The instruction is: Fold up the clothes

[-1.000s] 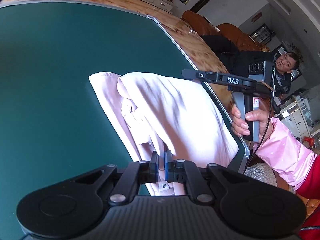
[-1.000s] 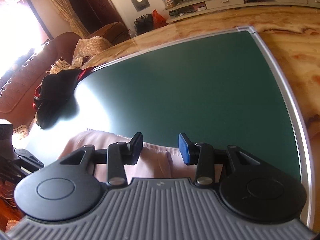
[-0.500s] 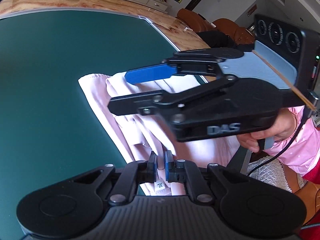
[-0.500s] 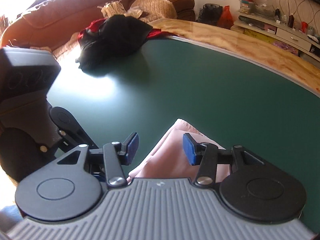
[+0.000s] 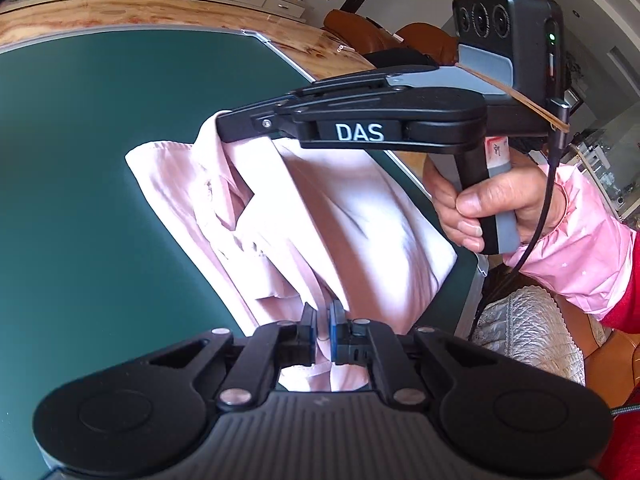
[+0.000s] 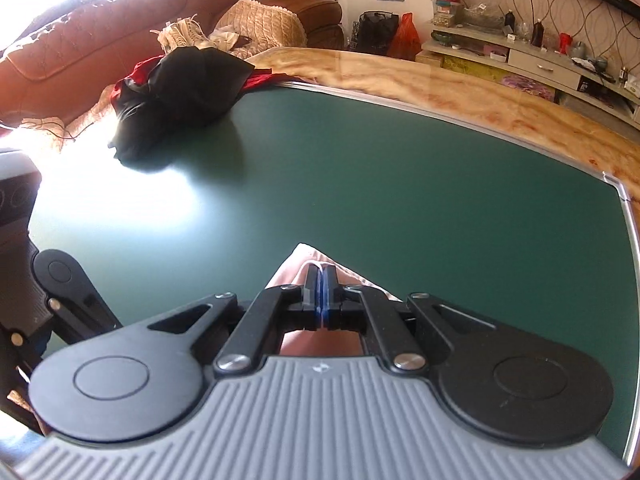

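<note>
A pale pink garment [image 5: 320, 216] lies partly folded on the green table mat [image 5: 80, 160], near its right edge. My left gripper [image 5: 323, 326] is shut on the garment's near end, with cloth pinched between the blue pads. My right gripper [image 5: 224, 126], held by a hand [image 5: 492, 204], reaches across the garment and pinches its far corner. In the right wrist view the right gripper [image 6: 320, 292] is shut on that pink garment [image 6: 298, 266], whose corner pokes out past the fingertips. The rest of the cloth is hidden under the tool there.
A black and red pile of clothes [image 6: 180, 88] sits at the far left of the mat [image 6: 400, 184]. A marble-patterned table border [image 6: 440, 92] rings the mat. Sofas [image 6: 100, 40] and a cabinet [image 6: 540, 64] stand beyond. The left tool [image 6: 60, 300] shows at the left.
My right gripper swung over the garment and went from open to shut on its far corner. The left gripper kept its hold on the near end, and the cloth is lifted slightly.
</note>
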The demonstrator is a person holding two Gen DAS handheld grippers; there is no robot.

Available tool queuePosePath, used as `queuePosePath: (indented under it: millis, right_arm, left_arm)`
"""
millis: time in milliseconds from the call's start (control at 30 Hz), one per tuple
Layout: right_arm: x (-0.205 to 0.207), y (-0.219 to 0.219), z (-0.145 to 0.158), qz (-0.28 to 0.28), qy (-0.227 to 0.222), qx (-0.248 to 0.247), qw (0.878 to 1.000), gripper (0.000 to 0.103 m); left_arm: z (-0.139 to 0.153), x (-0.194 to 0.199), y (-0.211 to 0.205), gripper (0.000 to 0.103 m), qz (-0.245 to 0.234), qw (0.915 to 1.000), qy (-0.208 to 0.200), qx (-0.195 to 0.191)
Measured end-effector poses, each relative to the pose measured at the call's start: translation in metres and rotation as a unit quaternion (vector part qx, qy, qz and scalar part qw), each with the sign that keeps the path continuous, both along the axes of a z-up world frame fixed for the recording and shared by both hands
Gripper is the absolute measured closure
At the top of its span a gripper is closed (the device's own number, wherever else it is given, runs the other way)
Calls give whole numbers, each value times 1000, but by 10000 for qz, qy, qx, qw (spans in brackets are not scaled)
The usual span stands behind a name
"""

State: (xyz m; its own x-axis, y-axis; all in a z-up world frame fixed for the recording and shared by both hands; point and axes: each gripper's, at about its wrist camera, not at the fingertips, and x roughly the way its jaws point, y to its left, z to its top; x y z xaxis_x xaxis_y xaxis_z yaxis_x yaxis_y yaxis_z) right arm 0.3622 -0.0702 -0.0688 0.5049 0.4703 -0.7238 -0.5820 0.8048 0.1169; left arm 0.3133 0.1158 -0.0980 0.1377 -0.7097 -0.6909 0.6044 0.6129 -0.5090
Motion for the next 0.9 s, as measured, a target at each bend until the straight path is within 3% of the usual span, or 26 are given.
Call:
queuePosePath:
  millis: [100,200,233,300,400,467,533,667,800,900]
  right_arm:
    - [8,5,-7,-73,210,248,9994,100]
    - [22,7,-22,-126,569,423,9974,98]
    - [27,8,-27,-141,692,453,9965,97]
    - [34,3,-33,-142,920,630,9937,83]
    - [35,-29,-20,-412,1089,1367,9837,61]
    - [31,-56,-6,-705,1006,1715,9775,57]
    - [18,-81,9,-1044,671,1665,9782,56]
    - [-3,-113,15,-1174,386,1123,9860,56]
    - [-10,-116,-6,-895,382,644,9932,57]
    - [-2,-110,-28,-1116,509,294,9920,58]
  left_arm:
    - [1,0,7,96,70,9999,20,93]
    - [2,0,15,90,139,9997,40,186]
    - [3,0,17,84,166,9996,26,224]
    - [13,-1,24,76,225,9990,-182,348]
    - [32,-2,33,73,368,9965,-564,491]
    - [45,-2,32,73,456,9950,-774,438]
    - [57,0,18,73,469,9938,-957,332]
    - [51,7,-30,73,437,9882,-1348,575]
    - [22,36,-76,73,668,9833,-1433,903]
    - [7,47,-80,73,817,9820,-1376,1002]
